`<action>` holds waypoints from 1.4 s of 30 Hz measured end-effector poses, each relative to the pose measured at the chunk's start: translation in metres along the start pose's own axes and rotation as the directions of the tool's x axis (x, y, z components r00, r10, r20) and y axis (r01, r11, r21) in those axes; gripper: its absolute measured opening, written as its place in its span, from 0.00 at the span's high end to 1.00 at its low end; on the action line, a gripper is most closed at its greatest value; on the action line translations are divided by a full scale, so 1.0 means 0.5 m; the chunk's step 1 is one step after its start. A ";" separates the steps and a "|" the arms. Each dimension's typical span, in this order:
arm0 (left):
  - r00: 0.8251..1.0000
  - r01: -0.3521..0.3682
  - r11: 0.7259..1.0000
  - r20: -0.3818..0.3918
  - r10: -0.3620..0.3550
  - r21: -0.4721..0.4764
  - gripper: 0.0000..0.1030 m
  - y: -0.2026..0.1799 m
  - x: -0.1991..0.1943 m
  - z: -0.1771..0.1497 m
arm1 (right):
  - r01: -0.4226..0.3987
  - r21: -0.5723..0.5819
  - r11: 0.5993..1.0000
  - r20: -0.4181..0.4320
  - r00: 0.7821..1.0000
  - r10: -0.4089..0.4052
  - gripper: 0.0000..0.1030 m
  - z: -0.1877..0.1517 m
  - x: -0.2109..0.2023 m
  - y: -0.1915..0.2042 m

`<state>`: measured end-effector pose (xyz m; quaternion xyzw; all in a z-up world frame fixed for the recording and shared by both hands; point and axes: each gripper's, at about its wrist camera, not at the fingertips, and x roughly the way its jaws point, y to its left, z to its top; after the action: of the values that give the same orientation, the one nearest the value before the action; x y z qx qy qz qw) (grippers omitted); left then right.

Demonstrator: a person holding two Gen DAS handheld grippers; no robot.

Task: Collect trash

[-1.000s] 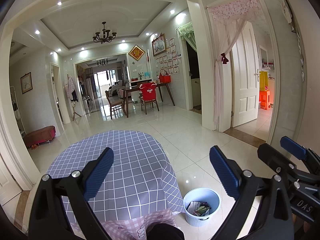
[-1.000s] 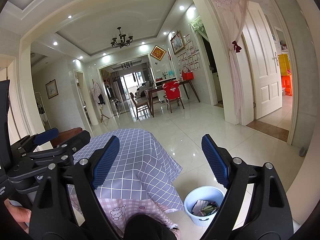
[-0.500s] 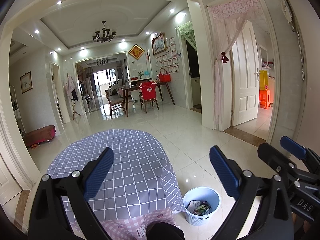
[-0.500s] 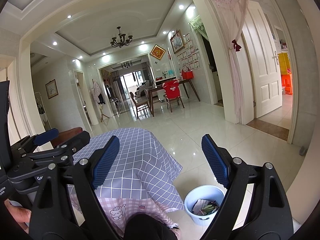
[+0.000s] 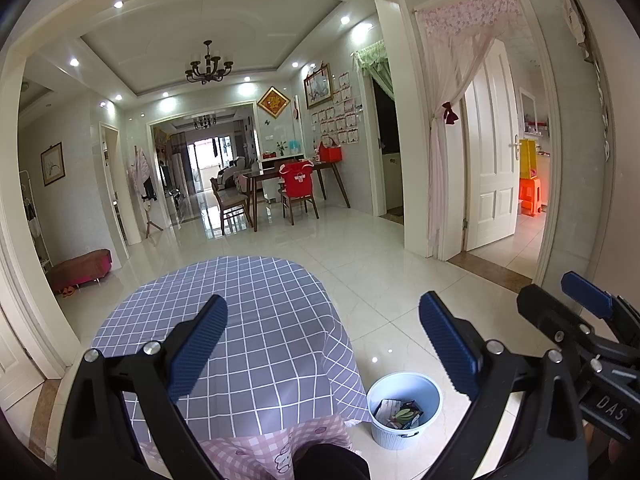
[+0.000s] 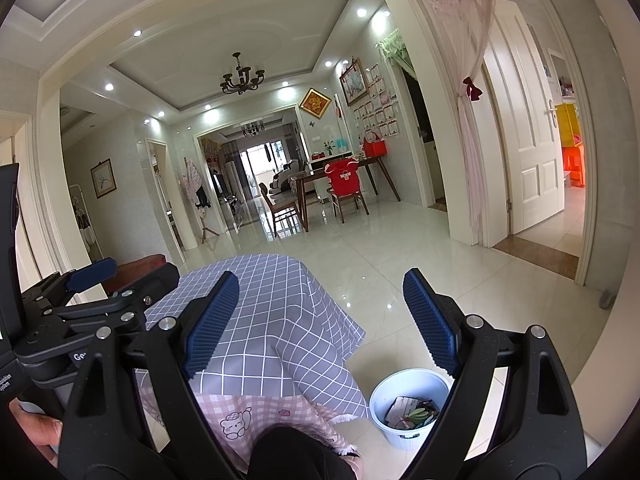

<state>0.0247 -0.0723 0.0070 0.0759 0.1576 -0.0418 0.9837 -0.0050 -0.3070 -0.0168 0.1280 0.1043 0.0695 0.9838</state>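
A pale blue bin (image 5: pixel 404 410) (image 6: pixel 410 406) stands on the tiled floor beside the table, with several wrappers and scraps of trash (image 5: pixel 398 414) (image 6: pixel 412 414) inside it. My left gripper (image 5: pixel 322 340) is open above the table's near edge, nothing between its blue pads (image 5: pixel 198 346). My right gripper (image 6: pixel 320 320) is also open and empty, held level beside the left one, with the bin below its right finger. Each gripper shows at the edge of the other's view.
A round table under a grey checked cloth (image 5: pixel 240 320) (image 6: pixel 272 312), with a pink cloth beneath, fills the foreground. Shiny floor tiles (image 5: pixel 360 264) stretch to a dining table with chairs (image 5: pixel 288 188). A white door (image 5: pixel 492 160) stands ajar on the right. A hand (image 6: pixel 28 432) holds the left gripper.
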 end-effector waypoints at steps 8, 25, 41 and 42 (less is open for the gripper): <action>0.999 0.015 1.000 -0.030 -0.015 -0.005 0.08 0.016 0.043 -0.029 | 0.013 0.021 1.000 -0.011 1.000 -0.013 0.18 -0.015 0.021 0.001; 0.963 -0.084 0.986 -0.266 0.044 -0.143 0.08 0.222 0.271 -0.100 | 0.039 -0.081 0.996 -0.269 0.961 -0.060 0.15 -0.080 0.287 0.149; 0.770 -0.464 0.854 -0.583 0.258 -0.234 0.08 0.665 0.508 -0.212 | -0.355 -0.355 0.865 -0.681 0.732 0.021 0.13 -0.276 0.745 0.636; 0.757 -0.482 0.842 -0.600 0.259 -0.244 0.08 0.689 0.518 -0.221 | -0.375 -0.362 0.853 -0.694 0.720 0.022 0.13 -0.287 0.761 0.659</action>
<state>0.2730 0.2697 -0.1316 -0.0792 0.4167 0.2129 0.8802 0.2951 0.1046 -0.1360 -0.1418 0.4134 0.2428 0.8660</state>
